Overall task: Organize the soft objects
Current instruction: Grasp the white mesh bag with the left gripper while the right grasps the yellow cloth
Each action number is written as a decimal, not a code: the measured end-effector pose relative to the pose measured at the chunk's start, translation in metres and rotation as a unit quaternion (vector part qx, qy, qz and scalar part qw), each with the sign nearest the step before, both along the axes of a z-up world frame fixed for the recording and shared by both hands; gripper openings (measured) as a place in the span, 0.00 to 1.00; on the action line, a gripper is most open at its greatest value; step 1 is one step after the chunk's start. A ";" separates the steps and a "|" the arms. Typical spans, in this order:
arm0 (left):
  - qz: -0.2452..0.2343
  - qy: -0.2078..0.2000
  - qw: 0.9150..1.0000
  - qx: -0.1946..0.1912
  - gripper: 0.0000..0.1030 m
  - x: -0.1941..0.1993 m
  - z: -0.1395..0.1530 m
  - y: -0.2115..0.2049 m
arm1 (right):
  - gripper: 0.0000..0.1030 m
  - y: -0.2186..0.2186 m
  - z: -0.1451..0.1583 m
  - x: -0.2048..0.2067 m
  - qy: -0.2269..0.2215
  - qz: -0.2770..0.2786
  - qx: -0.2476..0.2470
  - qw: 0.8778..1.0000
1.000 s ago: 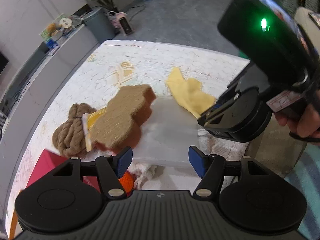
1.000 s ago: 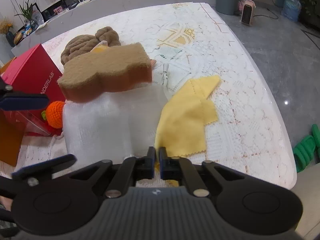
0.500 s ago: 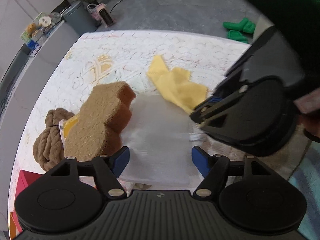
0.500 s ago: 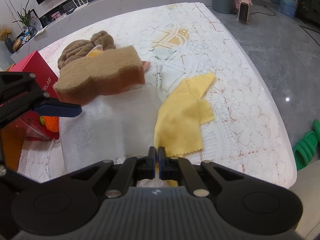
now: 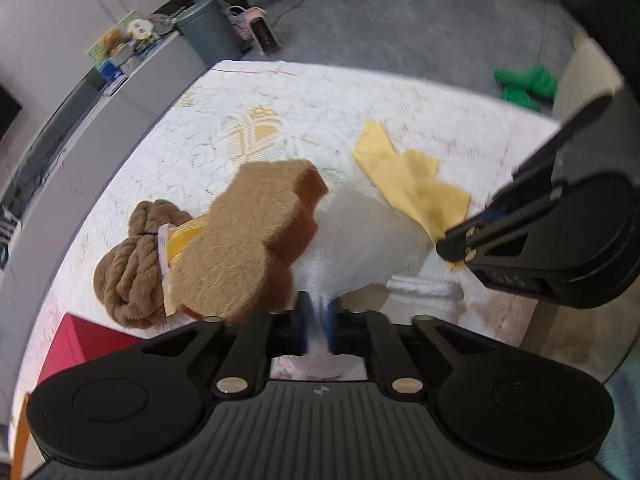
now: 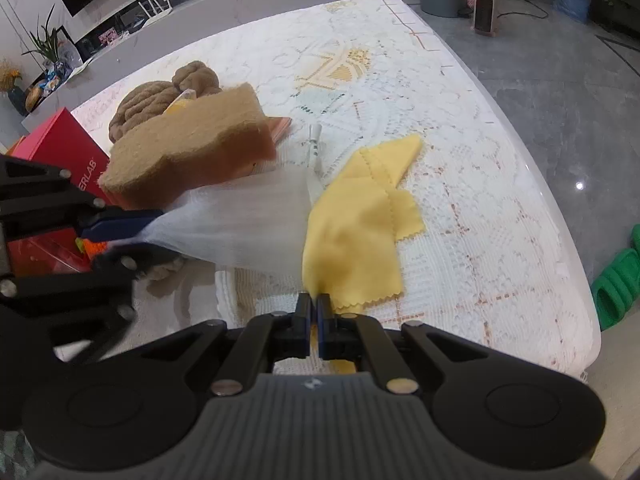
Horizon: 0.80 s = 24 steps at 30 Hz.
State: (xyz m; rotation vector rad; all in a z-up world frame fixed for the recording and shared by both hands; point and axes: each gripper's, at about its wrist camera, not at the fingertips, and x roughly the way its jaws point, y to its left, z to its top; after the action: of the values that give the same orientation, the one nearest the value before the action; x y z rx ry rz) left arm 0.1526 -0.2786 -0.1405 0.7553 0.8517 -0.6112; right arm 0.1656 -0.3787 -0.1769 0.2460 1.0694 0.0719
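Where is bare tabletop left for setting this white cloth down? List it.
Bare lace tablecloth lies right of the yellow cloth out to the edge, and beyond the sponge toward the far end. Crowded on the left: sponge, brown rope bundle, red box.

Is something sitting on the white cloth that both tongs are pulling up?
Yes. The brown sponge rests on the white cloth's far edge, and the yellow cloth overlaps its right side by the right tongs.

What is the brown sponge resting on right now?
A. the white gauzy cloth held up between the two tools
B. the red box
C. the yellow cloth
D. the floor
A: the brown sponge sits on the white gauzy cloth, which is lifted off the table, pinched by the left tool at one edge and the right tool at another.
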 end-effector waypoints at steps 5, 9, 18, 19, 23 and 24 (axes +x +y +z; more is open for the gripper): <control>0.036 0.020 0.999 -0.023 0.02 -0.002 0.022 0.013 | 0.00 -0.002 0.006 -0.006 -0.016 0.004 0.008 1.000; 0.074 0.034 0.996 -0.046 0.02 -0.010 0.040 0.026 | 0.00 0.002 0.015 -0.014 -0.032 0.014 0.005 0.999; 0.158 0.062 0.977 -0.132 0.02 -0.033 0.079 0.072 | 0.00 0.019 0.054 -0.040 -0.080 0.027 -0.001 0.996; 0.167 0.061 0.974 -0.138 0.02 -0.036 0.083 0.079 | 0.00 0.022 0.058 -0.043 -0.083 0.029 0.000 0.996; 0.193 0.034 0.969 -0.150 0.02 -0.051 0.095 0.104 | 0.00 0.035 0.076 -0.058 -0.098 0.037 0.007 0.994; 0.199 0.033 0.967 -0.155 0.02 -0.054 0.098 0.110 | 0.00 0.040 0.081 -0.061 -0.102 0.040 0.007 0.994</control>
State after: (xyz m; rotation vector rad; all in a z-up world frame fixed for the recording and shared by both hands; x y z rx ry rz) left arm 0.0982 -0.1683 -0.0424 0.2669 0.9116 -0.3960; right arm 0.1048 -0.3392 -0.0961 0.2038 0.8744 0.1723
